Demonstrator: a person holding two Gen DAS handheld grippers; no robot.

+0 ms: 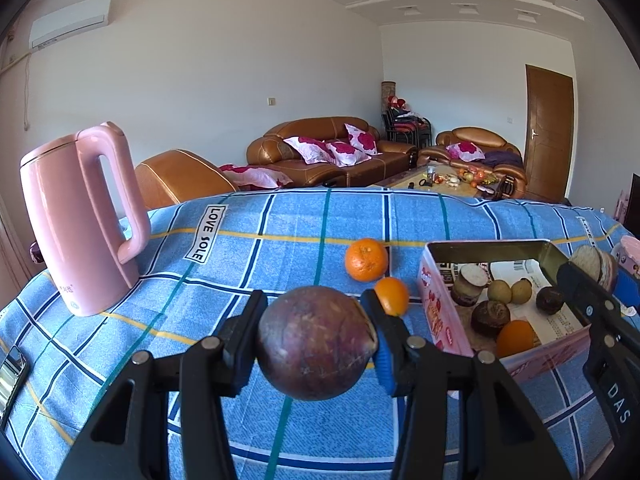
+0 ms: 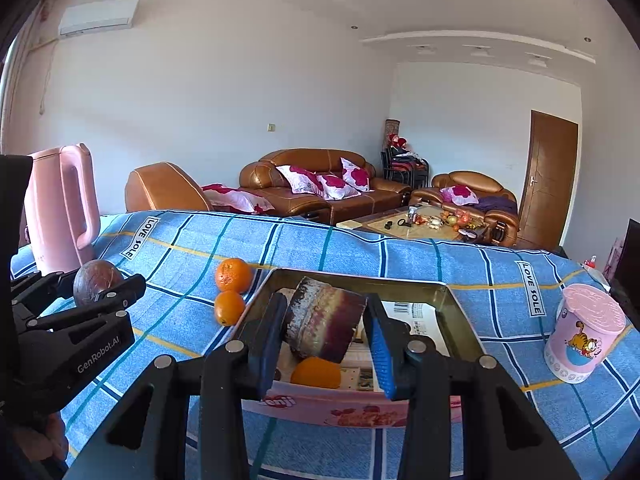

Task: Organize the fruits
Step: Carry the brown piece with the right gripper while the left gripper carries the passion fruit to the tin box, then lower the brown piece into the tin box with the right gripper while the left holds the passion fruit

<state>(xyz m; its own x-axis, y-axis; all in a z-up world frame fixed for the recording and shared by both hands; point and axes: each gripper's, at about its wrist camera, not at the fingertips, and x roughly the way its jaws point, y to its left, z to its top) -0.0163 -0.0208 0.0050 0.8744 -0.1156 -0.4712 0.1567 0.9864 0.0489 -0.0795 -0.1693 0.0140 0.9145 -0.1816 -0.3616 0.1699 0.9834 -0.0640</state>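
My left gripper (image 1: 316, 338) is shut on a round dark purple fruit (image 1: 314, 342), held above the blue checked cloth; it also shows in the right wrist view (image 2: 96, 282). My right gripper (image 2: 326, 334) is shut on a cut purple fruit half (image 2: 324, 326), held over the pink tin box (image 2: 360, 410). In the left wrist view the box (image 1: 434, 312) holds several fruits, among them an orange (image 1: 516, 336). Two oranges (image 1: 366, 260) (image 1: 392, 295) lie on the cloth left of the box.
A pink kettle (image 1: 80, 216) stands at the table's far left. A pink cartoon cup (image 2: 580, 332) stands right of the box. A dark object (image 1: 10, 376) lies at the left edge. Sofas and a coffee table are behind the table.
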